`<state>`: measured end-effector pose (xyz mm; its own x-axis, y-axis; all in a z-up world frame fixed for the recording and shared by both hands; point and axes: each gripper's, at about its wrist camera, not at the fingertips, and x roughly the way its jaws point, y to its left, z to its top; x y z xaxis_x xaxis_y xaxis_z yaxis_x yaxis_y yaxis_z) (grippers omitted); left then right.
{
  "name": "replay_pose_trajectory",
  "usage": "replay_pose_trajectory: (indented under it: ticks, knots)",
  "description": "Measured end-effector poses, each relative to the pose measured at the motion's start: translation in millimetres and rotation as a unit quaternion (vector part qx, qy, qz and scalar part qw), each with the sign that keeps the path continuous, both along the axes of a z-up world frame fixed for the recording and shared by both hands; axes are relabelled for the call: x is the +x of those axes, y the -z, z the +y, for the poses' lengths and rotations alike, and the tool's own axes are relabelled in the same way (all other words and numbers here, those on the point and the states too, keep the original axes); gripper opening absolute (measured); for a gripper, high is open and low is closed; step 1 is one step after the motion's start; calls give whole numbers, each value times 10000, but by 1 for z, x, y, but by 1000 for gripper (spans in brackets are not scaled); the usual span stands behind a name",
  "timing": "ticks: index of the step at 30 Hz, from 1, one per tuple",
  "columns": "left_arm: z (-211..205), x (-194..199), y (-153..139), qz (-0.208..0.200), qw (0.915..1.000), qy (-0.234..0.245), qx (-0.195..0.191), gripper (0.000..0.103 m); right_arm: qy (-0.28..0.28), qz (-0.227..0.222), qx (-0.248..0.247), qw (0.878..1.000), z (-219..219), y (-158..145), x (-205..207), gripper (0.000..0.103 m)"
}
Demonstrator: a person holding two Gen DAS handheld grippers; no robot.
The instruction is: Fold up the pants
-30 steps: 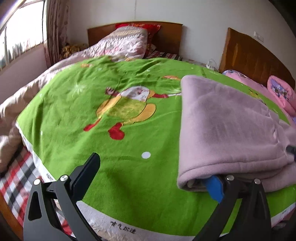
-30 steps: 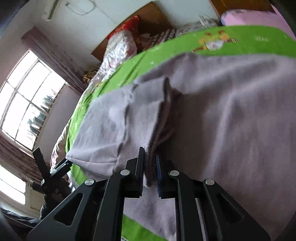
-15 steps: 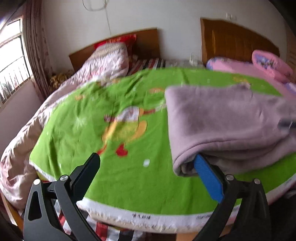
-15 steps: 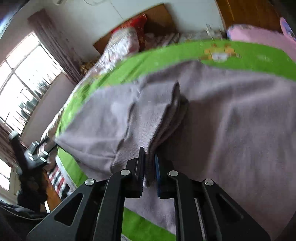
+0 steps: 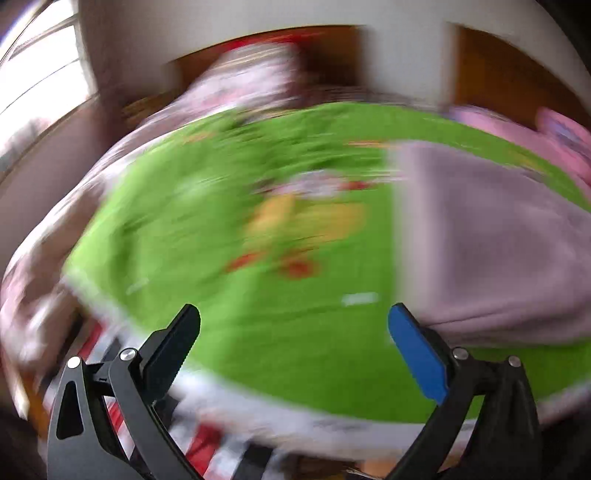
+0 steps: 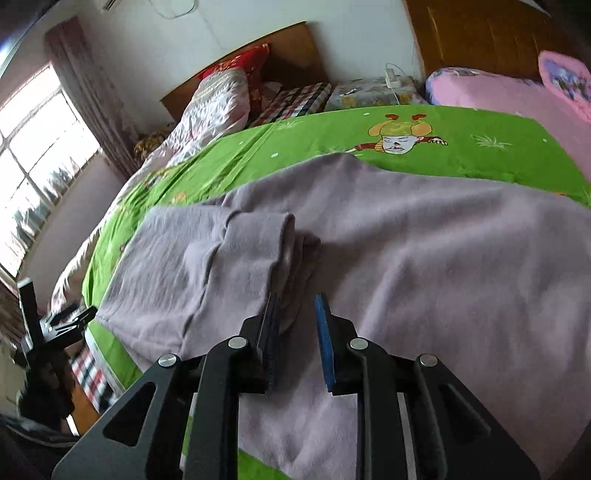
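The lilac fleece pants (image 6: 406, 258) lie folded on the green cartoon bedspread (image 6: 332, 133). A doubled fold of cloth (image 6: 258, 243) lies on top at the left. My right gripper (image 6: 295, 314) is open by a narrow gap just above the pants, with the fold's edge by its left finger. My left gripper (image 5: 295, 325) is wide open and empty over the bedspread (image 5: 207, 221), left of the pants (image 5: 487, 236). That view is blurred.
Wooden headboards (image 6: 480, 33) stand at the far wall. A pink quilt (image 6: 517, 99) lies at the right, a floral quilt (image 6: 214, 107) at the left. A window (image 6: 33, 155) is at the left. The bed's near edge (image 5: 332, 428) is below my left gripper.
My right gripper has opened and let go of the pants fold. My left gripper has drawn back and left, clear of the pants' edge.
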<state>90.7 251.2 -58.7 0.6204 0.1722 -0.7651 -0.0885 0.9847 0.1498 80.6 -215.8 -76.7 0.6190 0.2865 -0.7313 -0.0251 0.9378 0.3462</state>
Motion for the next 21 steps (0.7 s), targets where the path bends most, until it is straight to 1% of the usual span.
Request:
replay_pose_trajectory:
  ticks: [1,2,3,4,5,6,7,8,9,10,12,13,15,16,17,18,19,20,21]
  knots:
    - [9,-3,-2,-45,9997,-242,10,101,-32,-36,30,10000,2,-1,4,21]
    - [21,-8,-7,-157,9984,-534,-107,101,-112,-79,69,9999,7,-2,7,21]
    - [26,-11,-15,-289,9970,-670,-244,101,-211,-113,87,9997,13,-5,15,21]
    - [25,-14,-29,-571,9952,-651,-464,101,-366,-179,59,9992,22,-8,21,21]
    - [20,-13,-38,-755,9939,-551,-583,101,-509,-245,1,9984,31,-11,28,24]
    - [8,-11,-50,-1001,9917,-330,-739,101,-607,-285,-52,9977,40,-15,33,28]
    - [-3,-8,-56,-1121,9900,-140,-850,101,-769,-328,-142,9964,51,-18,42,44]
    - [-25,1,-60,-1193,9865,248,-1093,101,-925,-352,-238,9948,60,-19,50,69]
    - [-41,8,-60,-1160,9832,556,-1291,101,-1075,-387,-367,9928,71,-19,58,77]
    - [-67,19,-56,-1042,9773,1037,-1524,101,-1208,-423,-596,9900,82,-18,66,79]
    - [-100,31,-45,-863,9729,1505,-1531,101,-1388,-515,-1019,9837,99,-16,75,79]
    - [-120,41,-32,-674,9721,1747,-1417,101,-1533,-512,-1211,9794,106,-11,81,79]
    - [-134,54,-4,-138,9742,1811,-1342,101,-1696,-69,-1343,9763,108,10,93,79]
    - [-137,61,16,160,9760,1759,-1272,101,-1683,-112,-1241,9778,100,19,95,80]
    - [-139,58,19,41,9765,1846,-1114,101,-1687,-177,-1133,9790,97,19,94,80]
    - [-143,58,16,69,9761,1899,-1054,101,-1651,-131,-943,9817,91,16,95,80]
    - [-146,60,11,211,9767,1907,-962,101,-1535,-120,-910,9839,87,11,95,80]
    - [-145,61,3,254,9777,1868,-929,101,-1351,-181,-947,9861,83,4,93,80]
    - [-145,62,-9,186,9775,1854,-985,101,-1258,-278,-977,9868,80,-3,90,80]
